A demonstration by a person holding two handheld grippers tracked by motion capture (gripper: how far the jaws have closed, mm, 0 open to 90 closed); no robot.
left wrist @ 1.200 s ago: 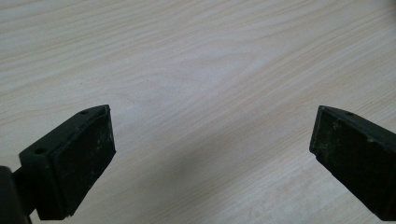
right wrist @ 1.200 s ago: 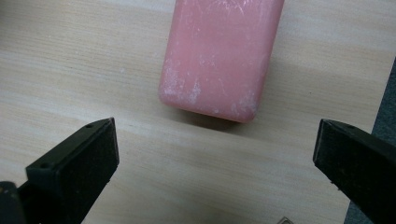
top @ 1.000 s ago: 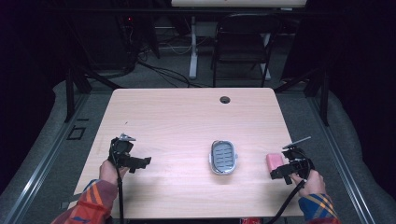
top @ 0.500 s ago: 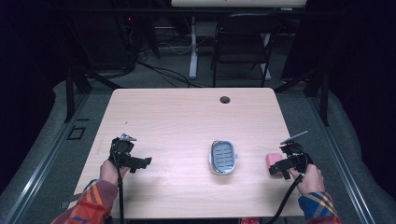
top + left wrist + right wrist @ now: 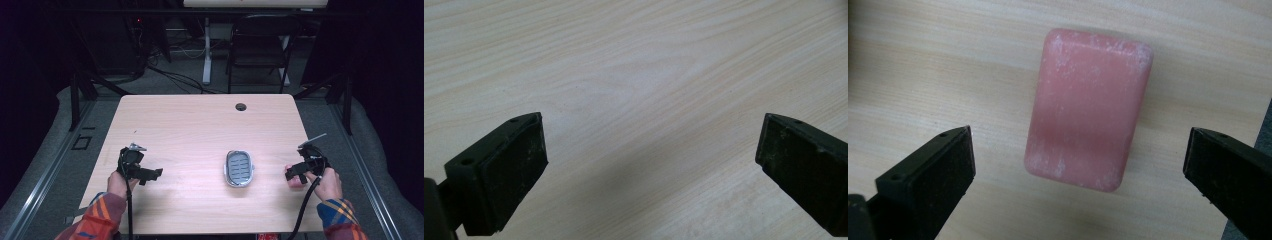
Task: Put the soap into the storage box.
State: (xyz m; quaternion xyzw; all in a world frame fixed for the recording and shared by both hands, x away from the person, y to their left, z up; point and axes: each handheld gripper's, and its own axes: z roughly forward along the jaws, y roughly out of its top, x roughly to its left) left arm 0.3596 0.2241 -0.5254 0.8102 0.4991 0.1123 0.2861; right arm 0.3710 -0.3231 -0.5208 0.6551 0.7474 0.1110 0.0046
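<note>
Pink and chalky, a bar of soap [image 5: 1089, 109] lies flat on the pale wood-grain counter [image 5: 190, 125], close to its right edge, directly beneath the right gripper [image 5: 1078, 165], whose jaws stand spread wide to either side of the bar without touching it. In the high view the right gripper [image 5: 306, 167] hangs at the counter's right edge, with the soap dish [image 5: 239, 168] well apart to its left near the middle. The left gripper [image 5: 649, 165] hovers over bare wood, its jaws also released and holding nothing; it sits near the left front of the counter [image 5: 136, 167].

The bar is a rounded rectangle with soft corners and a matte surface dusted with white residue. The dish is an oval, grey and glossy, with a slotted insert. The jaw pads are flat, black and scuffed.

The likely trouble lies in the grip: soap is slick, and the rounded edges could let it squirt out if the jaws close off-centre or too hard. With the bar so near the counter's edge, a nudge outward might push it off. A tilted grasp could also make it land askew on the dish's slots.
</note>
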